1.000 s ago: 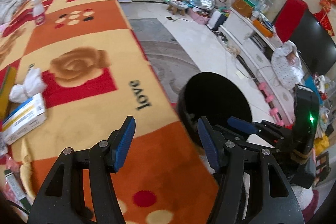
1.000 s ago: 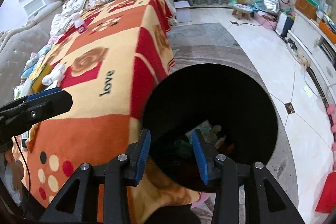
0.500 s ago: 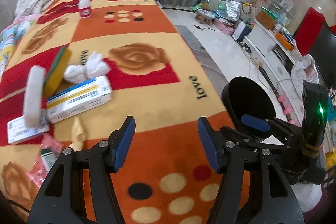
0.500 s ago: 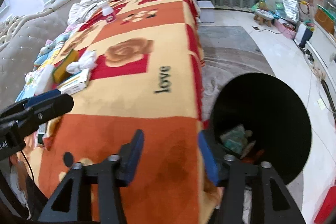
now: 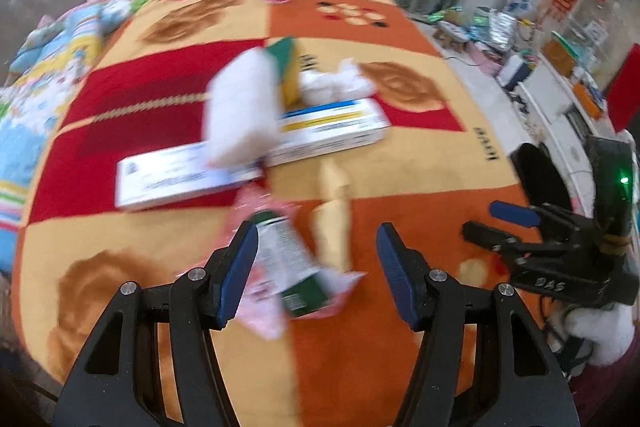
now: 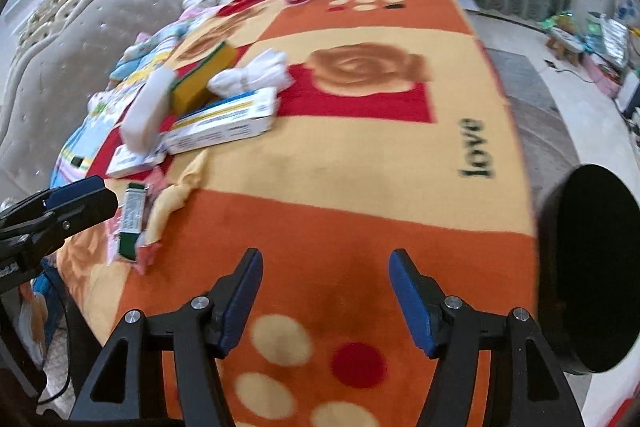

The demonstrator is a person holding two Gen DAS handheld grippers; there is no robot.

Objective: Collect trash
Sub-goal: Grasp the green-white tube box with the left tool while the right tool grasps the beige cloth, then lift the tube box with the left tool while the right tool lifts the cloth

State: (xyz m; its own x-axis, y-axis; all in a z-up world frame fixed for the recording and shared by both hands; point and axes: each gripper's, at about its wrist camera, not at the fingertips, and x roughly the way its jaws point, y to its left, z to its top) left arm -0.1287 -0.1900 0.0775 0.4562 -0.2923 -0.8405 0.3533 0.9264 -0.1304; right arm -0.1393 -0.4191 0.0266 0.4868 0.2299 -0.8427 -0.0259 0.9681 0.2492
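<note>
Both the left gripper [image 5: 316, 267] and right gripper [image 6: 326, 301] are held apart, empty, above the worktop [image 6: 360, 155]; the bin [image 6: 592, 267] is seen beside it.

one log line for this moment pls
left gripper: open, empty, over green box | right gripper: open, empty | black bin: beside table

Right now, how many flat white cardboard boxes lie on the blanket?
2. One white box with a blue and yellow stripe lies mid-blanket, below the crumpled tissue. The other white box lies to its left, partly under a white roll. More may be hidden underneath.
</note>
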